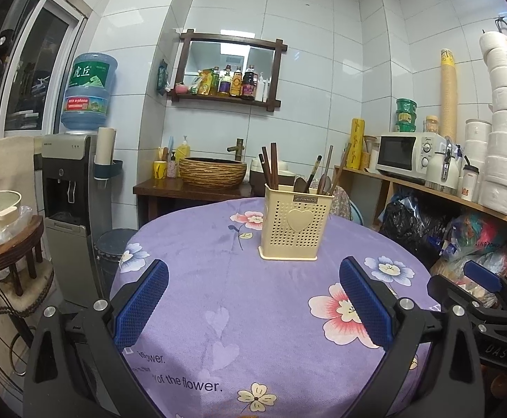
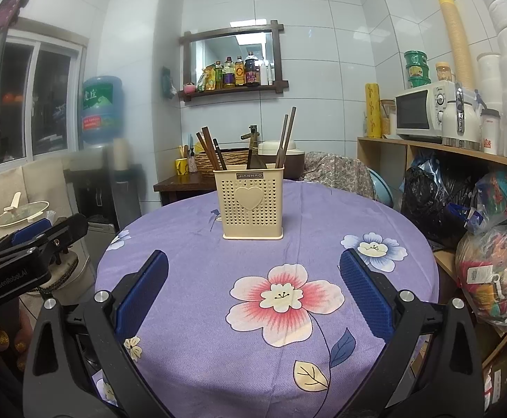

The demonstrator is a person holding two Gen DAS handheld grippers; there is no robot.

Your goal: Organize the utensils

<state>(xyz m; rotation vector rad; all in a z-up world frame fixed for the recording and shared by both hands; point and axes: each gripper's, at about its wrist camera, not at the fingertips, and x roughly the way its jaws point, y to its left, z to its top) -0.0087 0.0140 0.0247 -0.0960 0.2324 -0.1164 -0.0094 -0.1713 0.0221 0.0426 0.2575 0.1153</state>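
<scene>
**Both grippers empty, holder upright at mid-bench**

Left gripper (image 1: 253, 310) hovered over the near edge of the bench (image 1: 253, 331), jaws wide apart, nothing between them. Right gripper (image 2: 253, 299) sat likewise over the near edge, jaws spread and empty. Purple flowered cloth (image 2: 288, 348) covered the bench; no loose utensils showed on it.

Further in, well apart from both grippers, the cream utensil holder (image 1: 293, 223) stood upright. Chopsticks (image 1: 270, 165) leaned in its left compartment; spoons (image 1: 323, 183) and more sticks stood to the right.

Judgement: sorting appeared largely done or not yet begun; cannot tell which. For any pick, steady the holder wall with one gripper, close the other on a single handle high up, and lift straight so neighbours do not tip out.
</scene>
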